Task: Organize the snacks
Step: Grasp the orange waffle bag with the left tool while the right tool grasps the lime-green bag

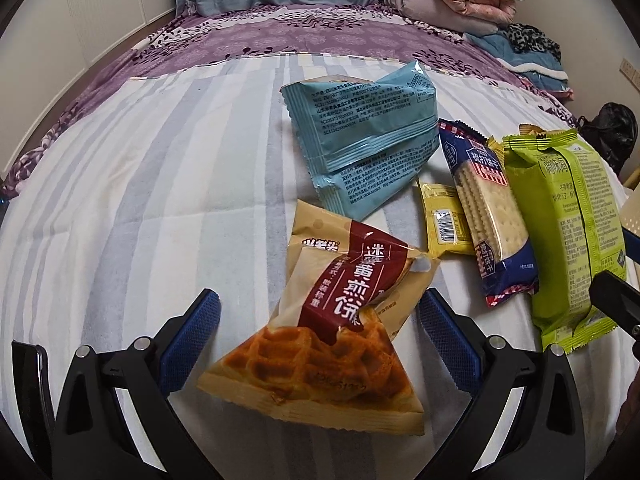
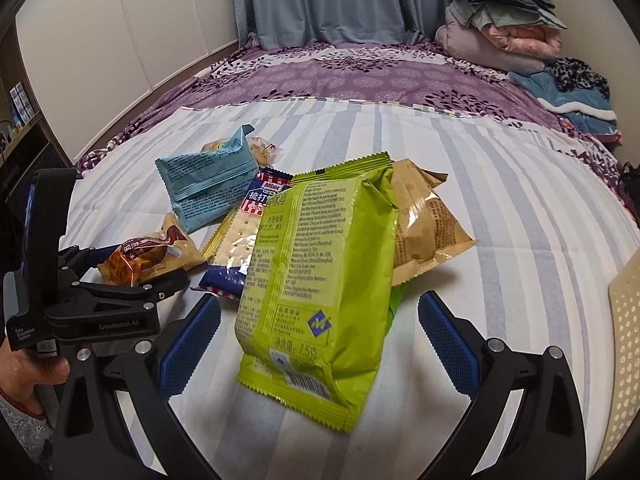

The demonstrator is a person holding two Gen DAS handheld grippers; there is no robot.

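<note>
Both tools gape empty — only the right view shows the tan packet (image 2: 424, 224) behind the green bag (image 2: 320, 280).

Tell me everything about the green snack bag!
The green bag is a shiny lime plastic packet, puffy and sealed, with zigzag crimped ends. Its back faces up: small print, a blue diamond logo and a barcode near the close end. It lies lengthwise on the striped sheet, overlapping the cracker pack on one side and a tan bag on the other. The right tool is open around its near end, not squeezing.
</note>
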